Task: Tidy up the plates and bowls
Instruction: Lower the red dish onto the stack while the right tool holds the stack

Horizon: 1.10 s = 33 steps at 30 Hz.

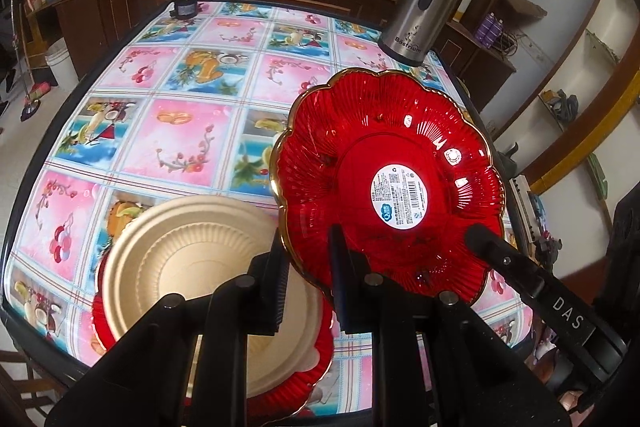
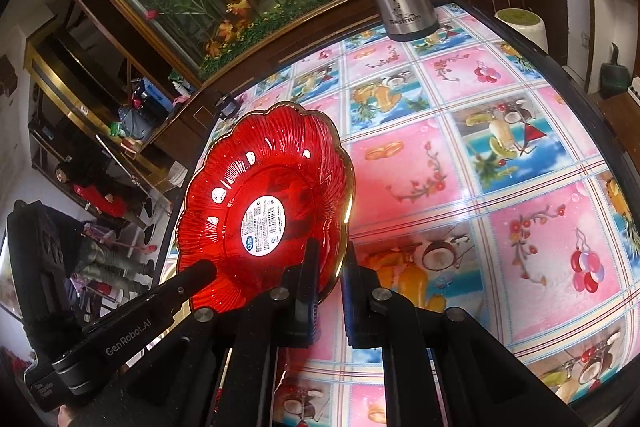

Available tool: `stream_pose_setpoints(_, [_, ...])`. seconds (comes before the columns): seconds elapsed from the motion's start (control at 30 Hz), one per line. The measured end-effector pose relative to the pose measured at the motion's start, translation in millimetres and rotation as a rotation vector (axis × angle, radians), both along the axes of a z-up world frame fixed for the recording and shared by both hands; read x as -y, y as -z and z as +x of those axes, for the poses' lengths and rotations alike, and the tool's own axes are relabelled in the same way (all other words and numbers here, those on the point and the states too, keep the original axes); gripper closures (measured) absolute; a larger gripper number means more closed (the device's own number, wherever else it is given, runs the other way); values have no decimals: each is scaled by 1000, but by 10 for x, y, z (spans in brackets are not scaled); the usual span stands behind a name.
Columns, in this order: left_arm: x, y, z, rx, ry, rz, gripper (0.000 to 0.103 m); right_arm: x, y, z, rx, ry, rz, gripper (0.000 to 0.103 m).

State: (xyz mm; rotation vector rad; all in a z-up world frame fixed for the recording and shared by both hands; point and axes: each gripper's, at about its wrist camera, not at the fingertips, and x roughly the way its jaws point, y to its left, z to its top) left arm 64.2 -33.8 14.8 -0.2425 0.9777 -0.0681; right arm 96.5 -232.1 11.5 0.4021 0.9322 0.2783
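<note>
Both views are bright and evenly lit. Specular glare spots mark the red glass plate [image 1: 384, 163] and the glossy surface [image 2: 520, 163]. Fisheye distortion curves all edges; corners vignette to black. Focus is sharp centrally, with softening at the periphery.

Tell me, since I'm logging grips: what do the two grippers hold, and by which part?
Both clamp the same red scalloped glass plate with the gold rim: the left gripper on its near left rim, the right gripper on its near right rim.
</note>
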Motion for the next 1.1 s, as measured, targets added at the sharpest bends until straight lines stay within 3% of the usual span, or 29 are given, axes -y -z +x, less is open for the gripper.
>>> stream_pose_setpoints(0.37, [-247, -79, -184, 47, -41, -18, 86, -258, -130, -110, 48, -46, -16, 94])
stream_pose_setpoints(1.1, [-621, -54, -552, 72, -110, -2, 86, -689, -118, -305, 60, -141, -17, 94])
